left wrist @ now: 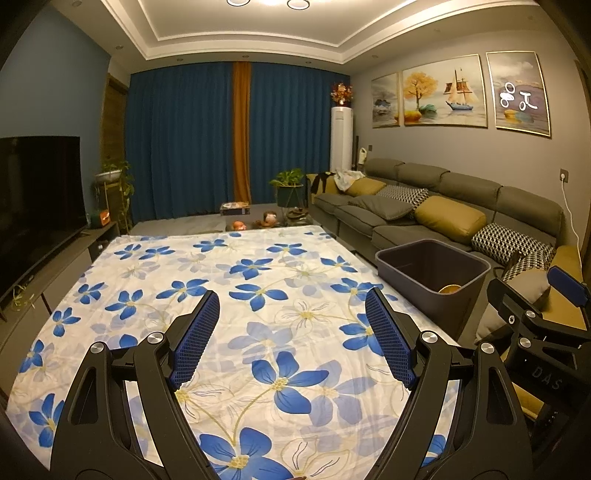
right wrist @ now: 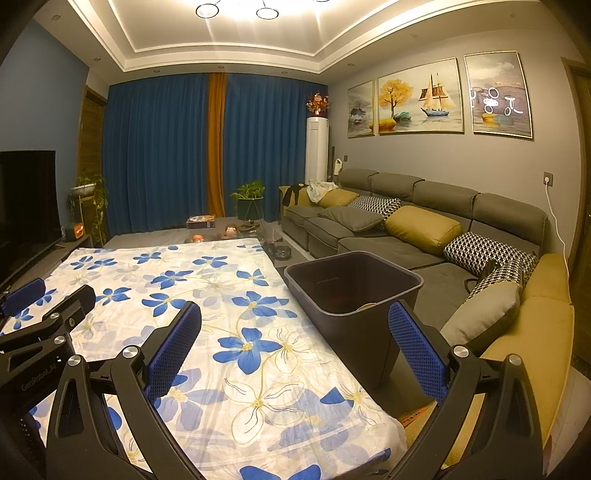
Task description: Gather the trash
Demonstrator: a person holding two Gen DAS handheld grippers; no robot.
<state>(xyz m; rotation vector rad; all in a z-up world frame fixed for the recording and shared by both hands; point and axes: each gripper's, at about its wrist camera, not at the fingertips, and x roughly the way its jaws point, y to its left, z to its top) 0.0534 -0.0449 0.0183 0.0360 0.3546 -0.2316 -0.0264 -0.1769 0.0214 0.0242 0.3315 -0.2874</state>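
No trash is seen on the desk (left wrist: pixel 258 258); both hand-held grippers, left (left wrist: pixel 291 339) and right (right wrist: pixel 295 354), are held open and empty. Trash must be located next; the bin (right wrist: pixel 354 295) already holds something.

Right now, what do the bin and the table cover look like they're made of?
Bin: looks like moulded plastic, dark grey, matte; smooth walls, rolled rim. Cover: thin woven fabric, probably cotton or polyester, matte; soft wrinkles, printed blue flowers.

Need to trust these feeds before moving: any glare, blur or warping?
Left wrist view: sharp, warm light, ceiling lamps blown out, glare on the right-hand framed painting, fisheye bending at the edges. Right wrist view: same; inside of the dark grey plastic bin is shadowed.
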